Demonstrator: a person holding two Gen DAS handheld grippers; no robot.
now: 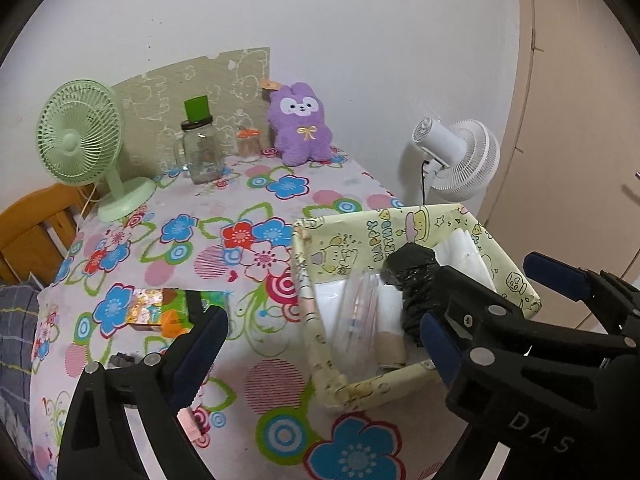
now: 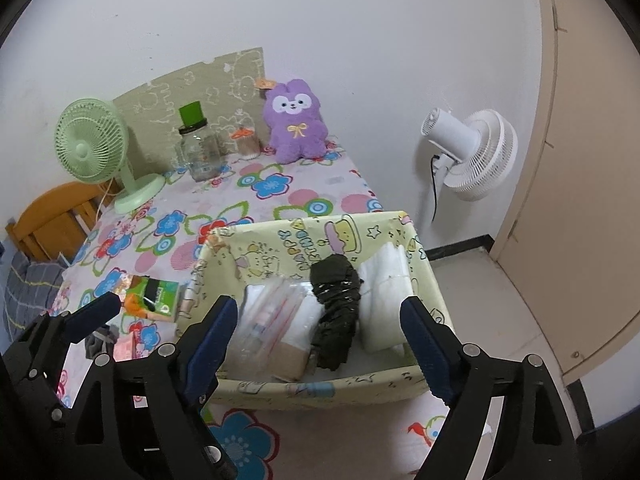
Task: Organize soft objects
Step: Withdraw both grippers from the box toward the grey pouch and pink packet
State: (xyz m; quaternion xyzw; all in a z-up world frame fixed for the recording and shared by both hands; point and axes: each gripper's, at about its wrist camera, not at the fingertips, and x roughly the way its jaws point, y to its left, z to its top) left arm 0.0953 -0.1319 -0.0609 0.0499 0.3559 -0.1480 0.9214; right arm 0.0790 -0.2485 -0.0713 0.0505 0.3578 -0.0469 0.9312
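White wall runs behind my bench [image 1: 256, 200], which wears a bright flower cloth. At the far side I see a green fan [image 1: 80, 136], a jar [image 1: 200, 148] and a purple plush bunny [image 1: 300, 124] sitting up against the wall.

Near me, on the right of the bench, stands the yellow box [image 2: 320, 390] with birthday pictures on it. Inside it lie 4 things: a clear bag [image 2: 276, 320] on the left, a white roll under it, a black bundle [image 2: 336, 312] in the middle, and folded white cloths [image 2: 388, 292] on the right.

My left gripper [image 1: 324, 344] is spread wide and has nothing in it. In its view it reaches across the near left wall of the box. My right gripper [image 2: 320, 344] is spread wide too, and it hangs over the near edge of the box, grasping nothing. No earlier look is given, so I only say how they stand.

On the left, just beside the box, a small green and orange pack [image 1: 160, 308] lies on the cloth. I think it may be the next soft thing to pick up.

To do that well, I would lift clear of the box wall first so I do not bump it. Then I would come down over the pack with 1 gripper, with a finger on each side, and squeeze softly so it does not crush.
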